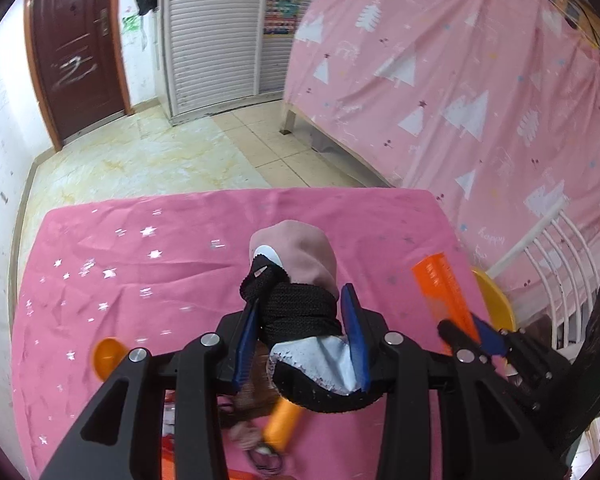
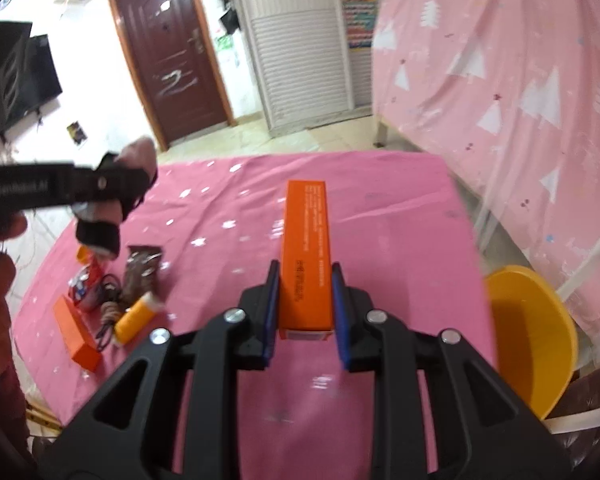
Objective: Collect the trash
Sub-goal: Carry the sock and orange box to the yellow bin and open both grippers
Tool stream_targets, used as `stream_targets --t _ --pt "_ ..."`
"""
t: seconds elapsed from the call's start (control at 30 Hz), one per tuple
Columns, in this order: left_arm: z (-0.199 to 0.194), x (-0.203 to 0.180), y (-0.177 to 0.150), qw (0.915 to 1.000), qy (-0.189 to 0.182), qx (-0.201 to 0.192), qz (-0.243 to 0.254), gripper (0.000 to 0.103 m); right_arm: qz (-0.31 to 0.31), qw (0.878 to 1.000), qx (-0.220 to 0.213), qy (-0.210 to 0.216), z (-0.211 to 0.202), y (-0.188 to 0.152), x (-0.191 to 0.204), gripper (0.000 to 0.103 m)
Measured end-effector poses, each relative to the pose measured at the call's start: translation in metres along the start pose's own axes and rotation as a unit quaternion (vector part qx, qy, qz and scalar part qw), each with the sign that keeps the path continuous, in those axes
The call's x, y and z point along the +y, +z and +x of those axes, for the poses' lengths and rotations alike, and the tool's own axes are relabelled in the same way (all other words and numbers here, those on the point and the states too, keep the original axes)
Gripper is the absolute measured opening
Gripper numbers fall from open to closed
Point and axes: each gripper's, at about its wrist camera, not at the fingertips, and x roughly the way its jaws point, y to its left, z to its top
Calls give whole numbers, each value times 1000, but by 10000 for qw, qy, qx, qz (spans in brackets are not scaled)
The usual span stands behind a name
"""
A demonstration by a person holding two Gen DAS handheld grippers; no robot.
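My left gripper (image 1: 302,298) is shut on a pink, black and grey cloth bundle (image 1: 300,276), held above the pink tablecloth (image 1: 140,240). It also shows at the left of the right wrist view (image 2: 116,184), with the bundle (image 2: 140,152) in it. My right gripper (image 2: 304,280) is shut on a long orange box (image 2: 306,240), held above the cloth; the box also shows in the left wrist view (image 1: 444,296). A yellow bin (image 2: 532,340) stands off the table's right edge.
On the cloth at the left lie a second orange box (image 2: 76,336), an orange-yellow tube (image 2: 134,320), a brown wrapper (image 2: 140,272), dark cords (image 2: 108,300) and a red packet (image 2: 90,280). A pink curtained bed frame (image 2: 500,100) is on the right, a brown door (image 2: 172,60) beyond.
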Motion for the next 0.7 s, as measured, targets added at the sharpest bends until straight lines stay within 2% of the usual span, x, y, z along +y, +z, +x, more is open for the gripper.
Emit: stream_targets --t 0.3,0.7 --pt "16 -86 -2 9977 -400 220 498 33 627 9966 -260 -475 -32 -15 -86 22" --pt "34 -192 -3 9915 -575 357 1115 33 1298 9893 -362 -561 -39 -37 -159 22"
